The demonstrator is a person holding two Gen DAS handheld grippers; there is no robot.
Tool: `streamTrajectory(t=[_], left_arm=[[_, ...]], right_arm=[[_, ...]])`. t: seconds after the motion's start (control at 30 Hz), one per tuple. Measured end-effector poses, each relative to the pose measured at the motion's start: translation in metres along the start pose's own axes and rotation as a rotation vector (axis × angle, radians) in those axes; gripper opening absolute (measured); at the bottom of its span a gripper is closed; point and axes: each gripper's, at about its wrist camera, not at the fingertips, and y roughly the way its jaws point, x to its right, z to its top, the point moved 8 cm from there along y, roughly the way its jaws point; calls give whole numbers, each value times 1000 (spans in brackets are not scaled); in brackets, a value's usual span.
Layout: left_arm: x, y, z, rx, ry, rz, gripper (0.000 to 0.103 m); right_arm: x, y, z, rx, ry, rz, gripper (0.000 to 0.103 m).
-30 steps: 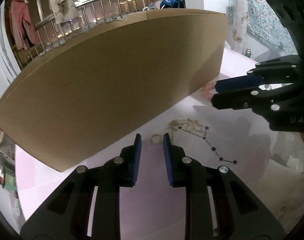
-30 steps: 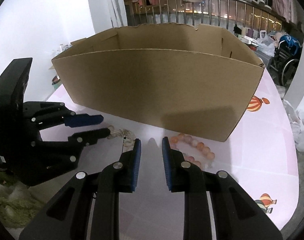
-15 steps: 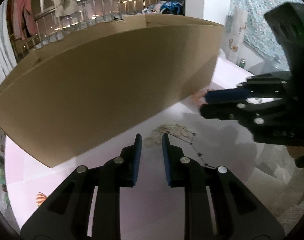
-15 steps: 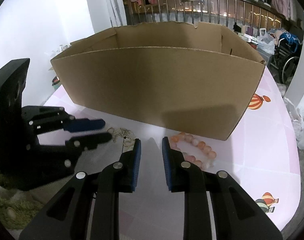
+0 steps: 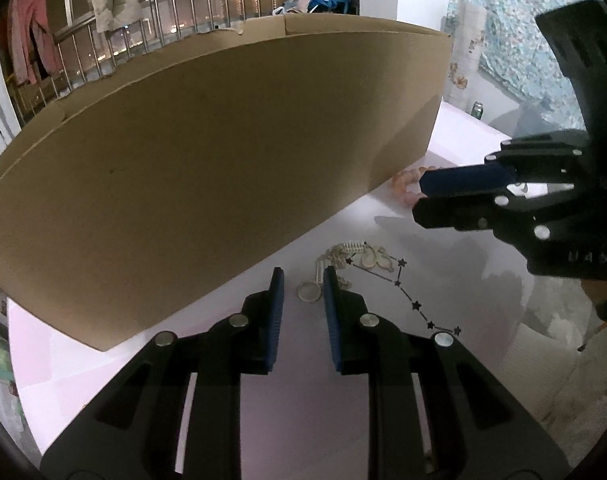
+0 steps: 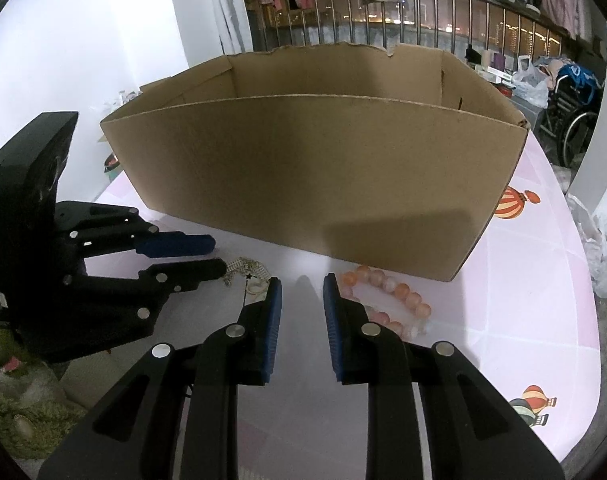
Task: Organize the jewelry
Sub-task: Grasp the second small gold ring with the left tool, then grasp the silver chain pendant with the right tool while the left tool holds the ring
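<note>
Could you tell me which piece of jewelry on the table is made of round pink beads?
The beaded bracelet, lying by the cardboard box at the right gripper. The silver chain tangle and black star chain are thin, not beaded.

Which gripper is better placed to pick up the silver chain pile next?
Left. The left gripper points straight at the chain pile, with a ring of it lying between its open tips. The right gripper has bare table between its tips, with the bead bracelet beside it.
</note>
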Motion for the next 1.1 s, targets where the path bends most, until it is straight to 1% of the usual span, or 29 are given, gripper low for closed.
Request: streamTrajectory(t=[0.07, 0.1, 0.3, 0.43, 0.8, 1.1], left_arm=[[-3, 3, 3, -1, -2, -6, 14], [-2, 3, 3, -2, 2, -8, 11], [0, 1, -1, -6, 1, -18, 11], [1, -3, -4, -4, -3, -11, 11], [-13, -15, -19, 7, -88, 38, 11], [-17, -17, -20, 10, -108, 58, 11]], right_arm=[[0, -1, 0, 2, 1, -1, 22], [0, -1, 1, 3, 1, -2, 22], [2, -4, 1, 6, 2, -2, 22], [1, -5, 1, 8, -2, -1, 22], [-8, -8, -3, 4, -34, 31, 22], [-17, 6, -3, -23, -94, 44, 22]])
